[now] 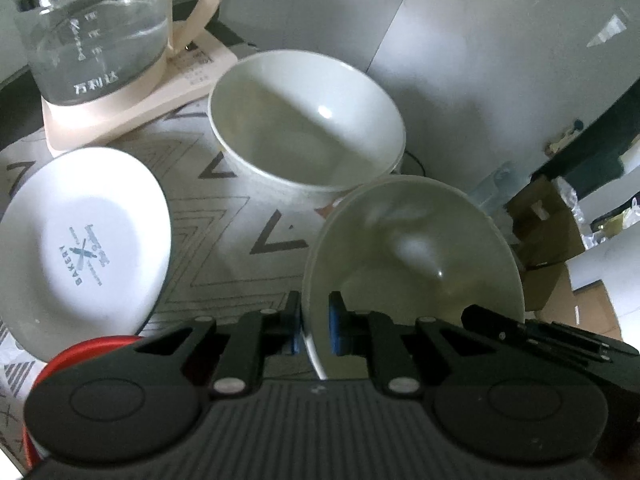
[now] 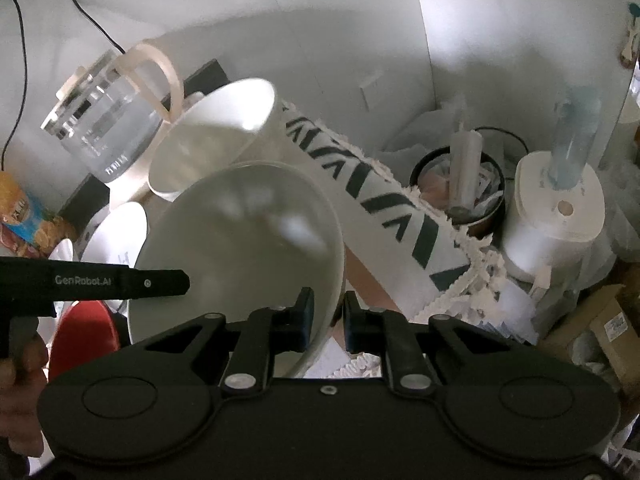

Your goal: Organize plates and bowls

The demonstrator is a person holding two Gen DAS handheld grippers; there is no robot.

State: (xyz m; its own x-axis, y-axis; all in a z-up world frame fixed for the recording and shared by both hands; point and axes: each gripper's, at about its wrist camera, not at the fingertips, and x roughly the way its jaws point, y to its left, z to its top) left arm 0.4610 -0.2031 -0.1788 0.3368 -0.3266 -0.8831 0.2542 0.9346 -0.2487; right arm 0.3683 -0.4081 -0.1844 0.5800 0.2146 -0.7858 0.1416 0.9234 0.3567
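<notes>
Both grippers grip one shallow white bowl (image 1: 412, 248) by its rim, on opposite sides. My left gripper (image 1: 315, 322) is shut on the near rim. My right gripper (image 2: 327, 316) is shut on the same bowl (image 2: 244, 236), held tilted above the table. A deeper white bowl (image 1: 306, 128) stands just beyond it on the patterned cloth (image 1: 240, 216); it also shows in the right wrist view (image 2: 216, 140). A white plate (image 1: 80, 248) marked BAKERY leans at the left. A red dish (image 1: 80, 354) lies below the plate.
A glass kettle (image 1: 96, 28) on a beige base (image 1: 132, 96) stands at the back left. In the right wrist view, a paper roll (image 2: 556, 216), a dark bin (image 2: 460, 184) and cardboard boxes (image 2: 600, 328) crowd the right beyond the table edge. The left gripper's body (image 2: 92, 280) shows at the left.
</notes>
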